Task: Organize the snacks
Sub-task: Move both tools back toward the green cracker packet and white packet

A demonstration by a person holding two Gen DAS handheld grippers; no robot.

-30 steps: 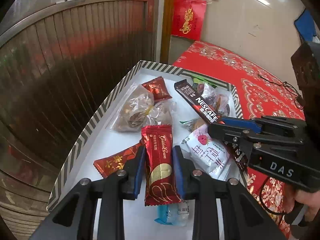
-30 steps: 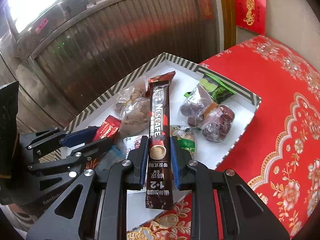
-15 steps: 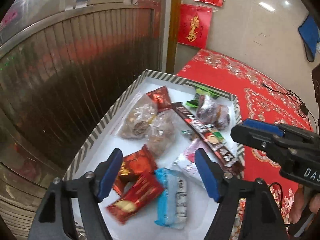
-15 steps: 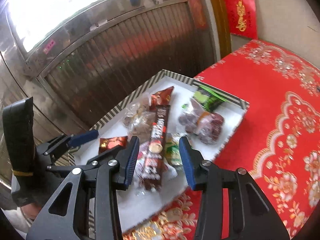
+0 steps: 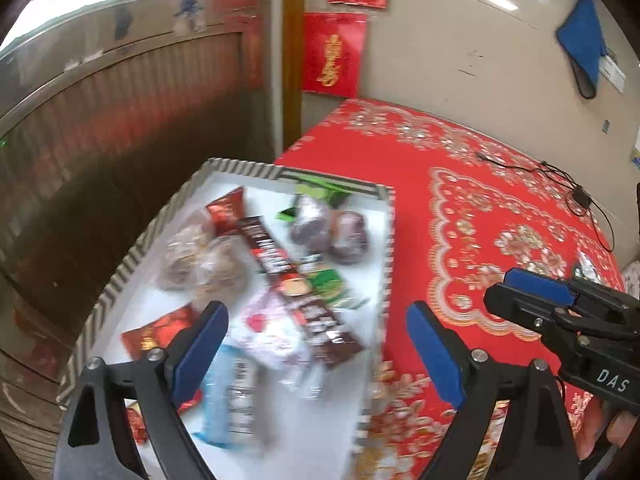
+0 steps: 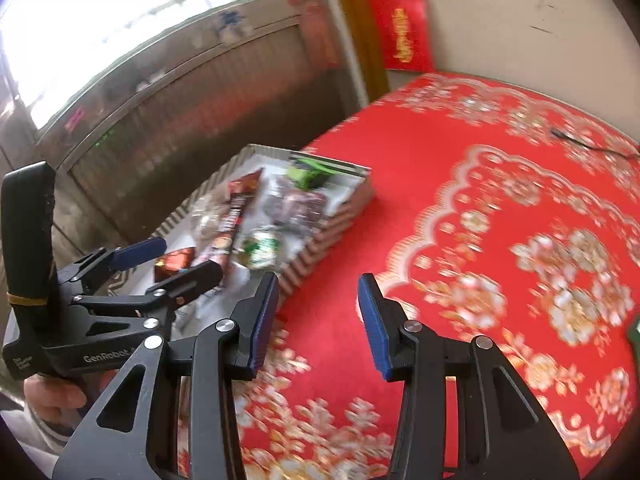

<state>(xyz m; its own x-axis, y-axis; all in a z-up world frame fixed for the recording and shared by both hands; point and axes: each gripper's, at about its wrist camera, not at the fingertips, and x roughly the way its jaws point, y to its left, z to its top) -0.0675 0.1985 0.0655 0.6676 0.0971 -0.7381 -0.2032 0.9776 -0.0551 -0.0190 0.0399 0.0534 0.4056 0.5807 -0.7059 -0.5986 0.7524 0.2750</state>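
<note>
Both tools are angled down toward the counter, each held from behind by a hand. The left tool [image 5: 316, 344] has its jaws spread wide, having just been opening, with nothing clamped; it hangs over the near end of the striped snack tray [image 5: 389, 240]. Below that gap lie the blue-and-white packet [image 5: 230, 392] and the pink-and-white packet [image 5: 272, 328], loose in the tray. The long Nescafe stick [image 5: 296, 280] lies diagonally across the tray's middle, with red packets [image 5: 160, 330] to its left and bagged dark fruit [image 5: 332, 228] at the far end. The right tool [image 6: 318, 320] sits with its jaws apart and empty, over the red patterned tablecloth [image 6: 500, 208], just right of the tray's edge. It's all a bit blurry.
</note>
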